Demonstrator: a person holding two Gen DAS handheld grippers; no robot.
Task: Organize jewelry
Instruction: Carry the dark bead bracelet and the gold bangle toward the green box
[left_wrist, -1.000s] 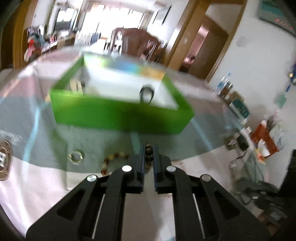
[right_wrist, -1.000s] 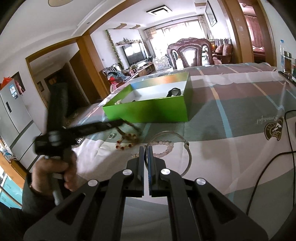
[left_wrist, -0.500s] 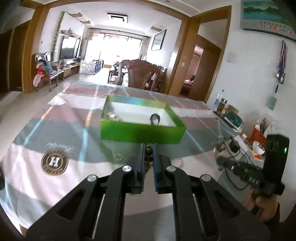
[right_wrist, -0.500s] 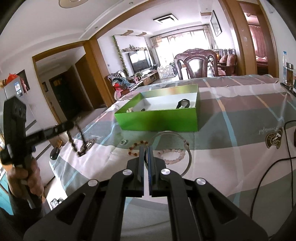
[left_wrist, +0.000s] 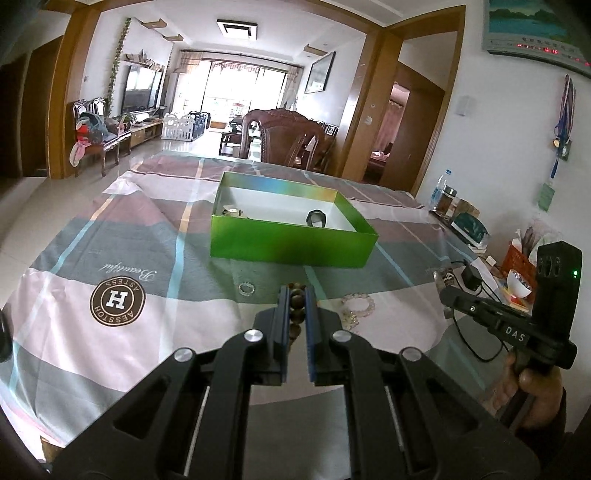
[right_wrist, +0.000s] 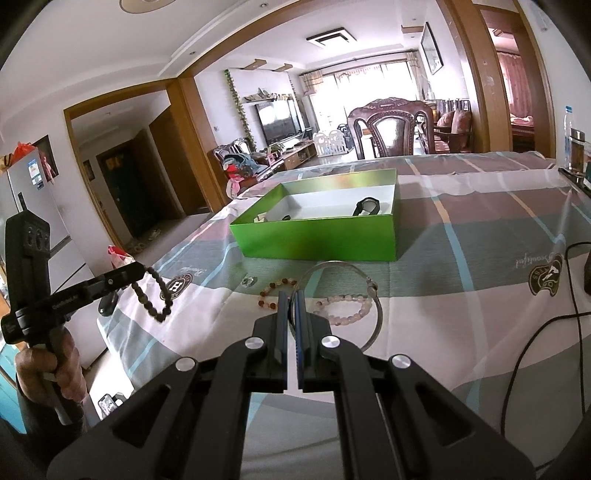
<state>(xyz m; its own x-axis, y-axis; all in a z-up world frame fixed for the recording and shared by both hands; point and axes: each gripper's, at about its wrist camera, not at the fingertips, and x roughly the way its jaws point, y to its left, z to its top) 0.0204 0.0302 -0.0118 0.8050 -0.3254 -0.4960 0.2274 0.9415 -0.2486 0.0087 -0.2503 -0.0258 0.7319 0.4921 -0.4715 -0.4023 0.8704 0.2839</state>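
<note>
in the left wrist view the left claw (left_wrist: 296, 295) pinches a dark bead bracelet (left_wrist: 296, 300), the green box (left_wrist: 291, 243) straight ahead across the striped worktop (left_wrist: 110, 229); in the right wrist view the right claw (right_wrist: 291, 300) clamps a silver bangle (right_wrist: 371, 286), the box ahead, living room behind.

Bright green box (left_wrist: 291, 243), white inside, rainbow sheen along the far inner wall. Black watch (left_wrist: 316, 218) in it. Covering the tabletop, a checked cloth (left_wrist: 129, 236) in grey, mauve and pale pink with light-blue and tan lines, plus a brown-and-white round "H" badge (left_wrist: 117, 301). Dark brown bead bracelet (right_wrist: 155, 295) hanging from the black left gripper (left_wrist: 296, 291). Silver bangle (right_wrist: 343, 295) in the black right gripper (right_wrist: 291, 295). Pale pink beads (right_wrist: 347, 308), red-and-cream beads (right_wrist: 273, 293).
</note>
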